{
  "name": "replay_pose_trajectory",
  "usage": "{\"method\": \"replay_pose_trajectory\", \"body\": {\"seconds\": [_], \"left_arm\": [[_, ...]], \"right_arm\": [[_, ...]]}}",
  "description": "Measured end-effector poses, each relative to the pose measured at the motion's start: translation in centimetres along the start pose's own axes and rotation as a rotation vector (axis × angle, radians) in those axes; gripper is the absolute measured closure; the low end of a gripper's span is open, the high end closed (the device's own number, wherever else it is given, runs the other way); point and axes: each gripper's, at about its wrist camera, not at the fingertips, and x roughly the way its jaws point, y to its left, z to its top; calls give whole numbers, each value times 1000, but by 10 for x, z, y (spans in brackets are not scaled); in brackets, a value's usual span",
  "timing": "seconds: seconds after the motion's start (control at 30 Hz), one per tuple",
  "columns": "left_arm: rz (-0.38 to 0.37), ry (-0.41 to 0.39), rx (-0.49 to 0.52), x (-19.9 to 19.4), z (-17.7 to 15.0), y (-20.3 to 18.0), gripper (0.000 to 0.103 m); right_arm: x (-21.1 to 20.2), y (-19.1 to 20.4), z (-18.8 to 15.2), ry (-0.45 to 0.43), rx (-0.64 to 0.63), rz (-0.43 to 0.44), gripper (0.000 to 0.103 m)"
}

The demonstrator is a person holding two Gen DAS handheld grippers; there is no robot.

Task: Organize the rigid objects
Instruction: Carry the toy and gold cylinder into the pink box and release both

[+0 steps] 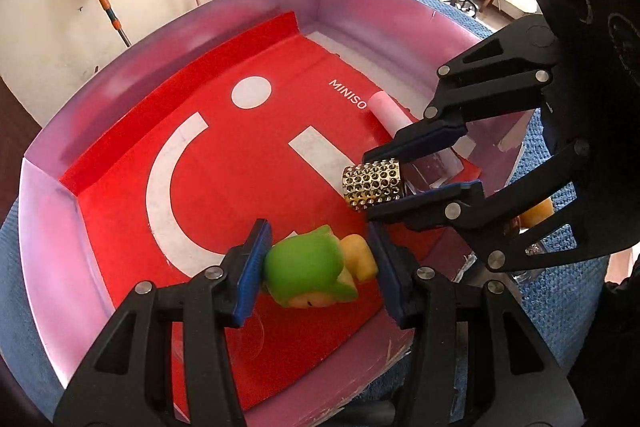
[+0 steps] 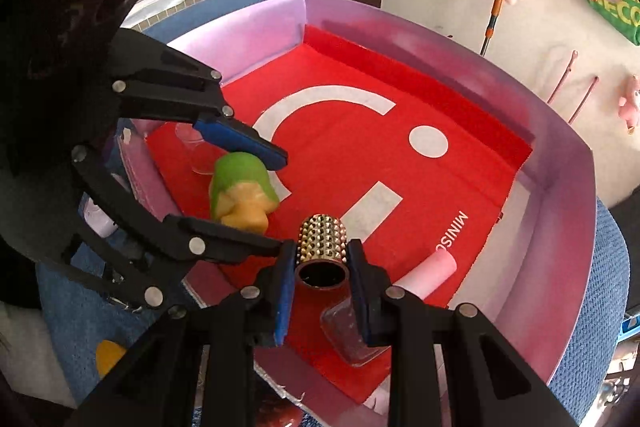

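A pink box (image 1: 48, 211) lined with a red MINISO sheet (image 1: 256, 163) lies on a blue mat. My left gripper (image 1: 320, 263) is shut on a green and yellow toy figure (image 1: 316, 273) just above the sheet near the box's near edge; the toy also shows in the right wrist view (image 2: 240, 191). My right gripper (image 2: 322, 279) is shut on a gold studded cylinder cap (image 2: 322, 243), held over the sheet; the cap also shows in the left wrist view (image 1: 372, 183), between the right gripper's fingers (image 1: 416, 139).
A pink roll (image 2: 428, 273) lies in the box by its wall. A clear glass bottle (image 2: 352, 335) lies under my right gripper, and a clear glass (image 2: 196, 151) stands behind the left one. A yellow object (image 2: 108, 355) rests outside the box on the blue mat (image 2: 600, 307).
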Motion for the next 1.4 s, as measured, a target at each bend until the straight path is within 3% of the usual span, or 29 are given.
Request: {"method": "replay_pose_trajectory", "body": {"seconds": [0.53, 0.67, 0.77, 0.93, 1.1, 1.27, 1.33, 1.4], "left_arm": [[16, -2, 9, 0, -1, 3, 53], [25, -22, 11, -3, 0, 3, 45], [22, -43, 5, -8, 2, 4, 41], [26, -69, 2, -17, 3, 3, 39], [45, -102, -19, -33, -2, 2, 38], [56, -159, -58, -56, -11, 1, 38], [68, -191, -78, -66, -15, -1, 32], [75, -226, -100, -76, -20, -3, 30]], "right_arm": [[-3, -4, -1, 27, 20, 16, 73], [-7, -7, -3, 22, 24, -2, 62], [-11, -9, -5, 19, 37, 5, 61], [-19, -7, -6, 7, 38, -8, 59], [-29, -5, -6, -16, 47, -20, 51], [-48, -1, -9, -51, 60, -48, 46], [-48, 1, -3, -66, 71, -62, 44], [-55, 4, -4, -86, 86, -73, 36]]}}
